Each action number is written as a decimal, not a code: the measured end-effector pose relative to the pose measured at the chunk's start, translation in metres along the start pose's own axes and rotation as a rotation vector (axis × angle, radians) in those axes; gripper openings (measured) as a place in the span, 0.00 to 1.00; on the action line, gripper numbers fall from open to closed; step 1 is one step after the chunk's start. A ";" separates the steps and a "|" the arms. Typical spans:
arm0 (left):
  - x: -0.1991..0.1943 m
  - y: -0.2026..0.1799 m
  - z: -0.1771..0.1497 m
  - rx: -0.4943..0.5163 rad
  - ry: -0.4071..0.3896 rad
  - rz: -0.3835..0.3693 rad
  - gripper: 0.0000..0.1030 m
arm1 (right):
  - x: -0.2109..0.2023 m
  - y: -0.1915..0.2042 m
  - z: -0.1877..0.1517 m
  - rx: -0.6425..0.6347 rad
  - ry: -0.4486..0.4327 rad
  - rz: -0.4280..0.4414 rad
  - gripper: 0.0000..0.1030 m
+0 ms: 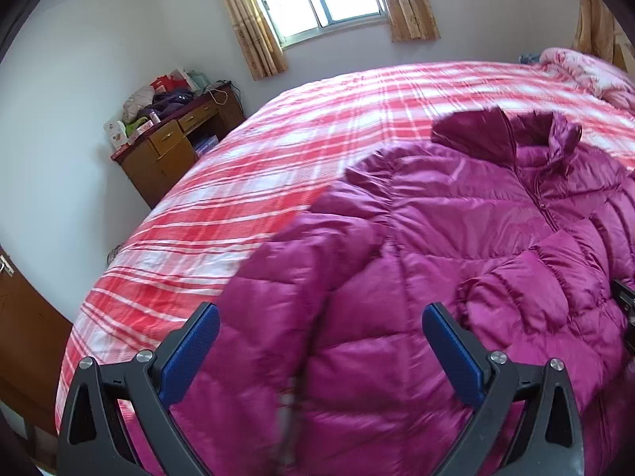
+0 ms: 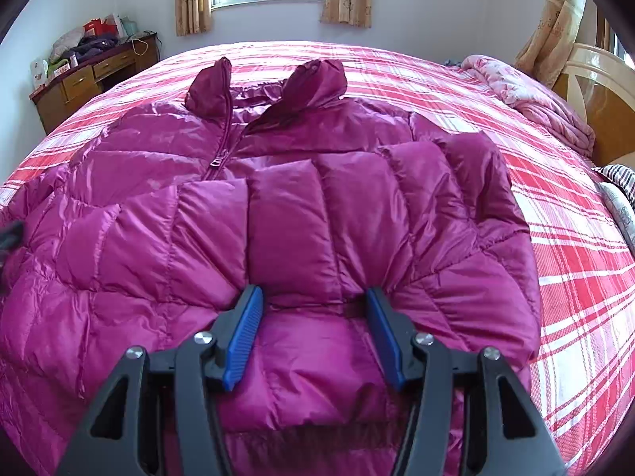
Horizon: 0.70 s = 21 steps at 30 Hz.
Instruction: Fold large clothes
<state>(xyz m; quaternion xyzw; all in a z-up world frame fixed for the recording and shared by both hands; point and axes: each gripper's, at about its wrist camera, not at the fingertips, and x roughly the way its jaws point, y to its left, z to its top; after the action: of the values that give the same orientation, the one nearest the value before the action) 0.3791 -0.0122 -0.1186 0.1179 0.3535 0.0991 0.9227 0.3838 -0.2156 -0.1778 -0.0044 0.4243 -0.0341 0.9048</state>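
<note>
Jacket [image 2: 246, 214]: magenta quilted down, lying front-up on the red plaid bedspread [image 2: 575, 261], collar toward the far window, zip partly done up. One sleeve [image 2: 301, 222] is folded across the chest toward me.

My right gripper [image 2: 313, 301] sits on that folded sleeve near its cuff end. The blue pads [image 2: 244, 329] stand about half apart with puffed fabric bulging between them; I judge they are pressing a fold of sleeve, but I cannot confirm a firm hold.

My left gripper [image 1: 321, 317] hovers over the other sleeve [image 1: 301, 277] at the jacket's left side, jaws wide, nothing between them.

Handling, as judgement: light, very soft, springy fill; shiny shell looks slippery, so a shallow pinch may slide off. Puffy cells will rebound after folding. Best hold: at a stitched seam or at the cuff, where the fabric is thin and gathers, not mid-cell.
</note>
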 end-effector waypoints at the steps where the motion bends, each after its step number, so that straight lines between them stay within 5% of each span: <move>1: -0.006 0.015 -0.003 -0.008 -0.002 0.001 0.99 | 0.000 0.000 0.000 0.001 0.000 0.001 0.56; 12: -0.001 0.172 -0.095 -0.165 0.135 0.138 0.99 | -0.002 -0.001 0.000 0.011 -0.011 0.014 0.56; 21: -0.011 0.204 -0.153 -0.306 0.216 -0.059 0.99 | -0.003 -0.002 0.000 0.009 -0.012 0.011 0.57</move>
<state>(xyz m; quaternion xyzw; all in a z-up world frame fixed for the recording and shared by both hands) 0.2473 0.2020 -0.1630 -0.0458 0.4347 0.1368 0.8889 0.3814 -0.2176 -0.1756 0.0021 0.4185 -0.0310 0.9077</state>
